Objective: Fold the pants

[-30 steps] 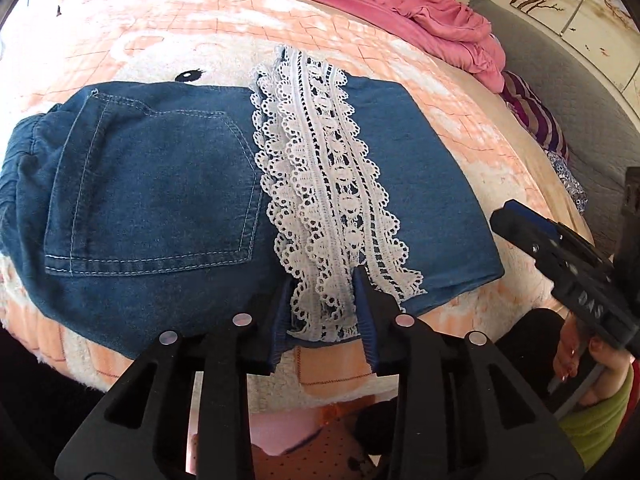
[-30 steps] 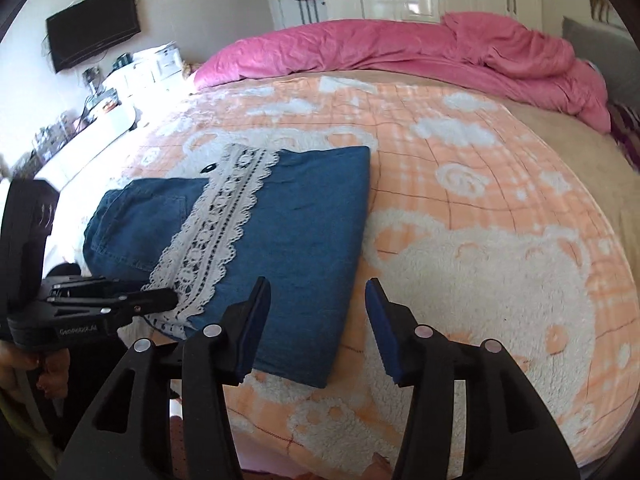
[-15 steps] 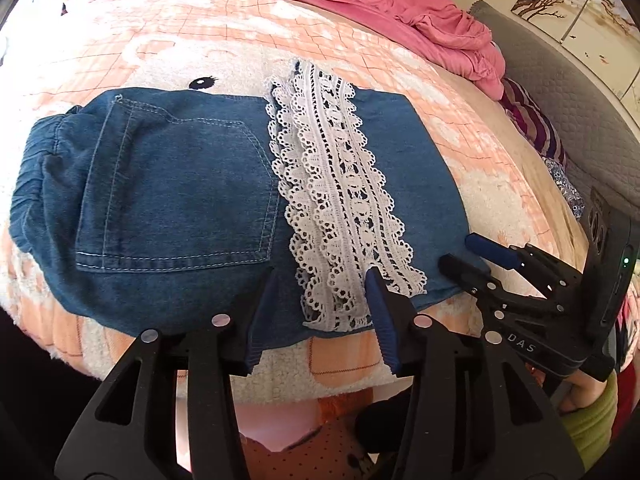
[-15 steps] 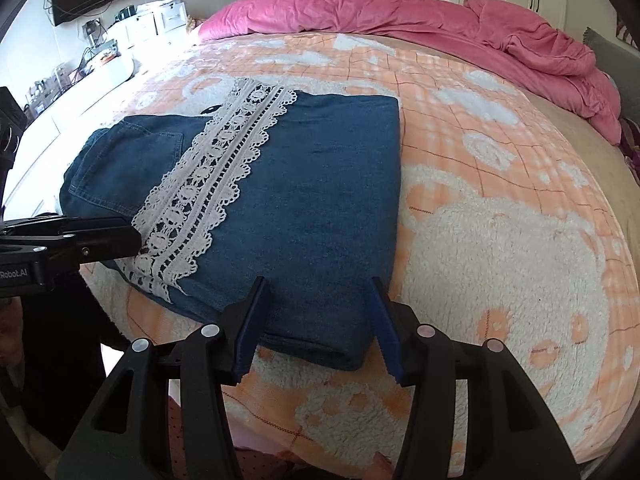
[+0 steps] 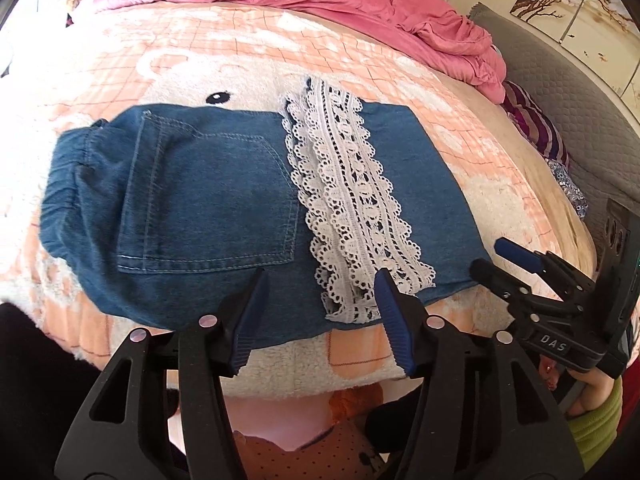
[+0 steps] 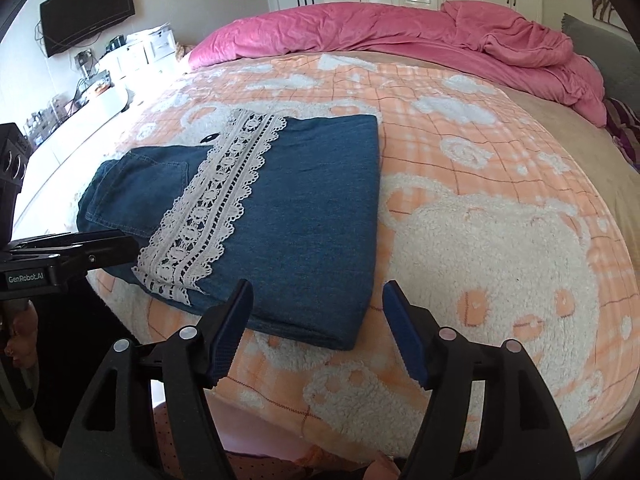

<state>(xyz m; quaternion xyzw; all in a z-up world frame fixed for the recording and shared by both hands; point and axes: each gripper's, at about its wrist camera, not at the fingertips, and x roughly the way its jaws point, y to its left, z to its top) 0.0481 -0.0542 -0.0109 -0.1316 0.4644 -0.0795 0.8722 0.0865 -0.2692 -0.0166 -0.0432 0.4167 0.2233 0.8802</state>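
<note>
The blue denim pants [image 5: 208, 208] lie folded on the bed, with a white lace trim [image 5: 352, 216] across the top and a back pocket to the left. They also show in the right wrist view [image 6: 304, 216], lace trim [image 6: 216, 208] on their left part. My left gripper [image 5: 320, 292] is open and empty, just above the near edge of the pants by the lace end. My right gripper [image 6: 316, 304] is open and empty, over the near right corner of the folded pants. The right gripper also shows in the left wrist view [image 5: 504, 260].
The bed has an orange and white fleece blanket [image 6: 480, 208] with bear shapes. A crumpled pink duvet [image 6: 400, 32] lies along the far side. A grey headboard [image 5: 568, 92] and striped cloth [image 5: 536, 128] are at the right. A TV [image 6: 86, 8] hangs on the left wall.
My left gripper has opened wider and pulled back from the lace hem it was on. My right gripper has come in close to the near right corner of the pants.
</note>
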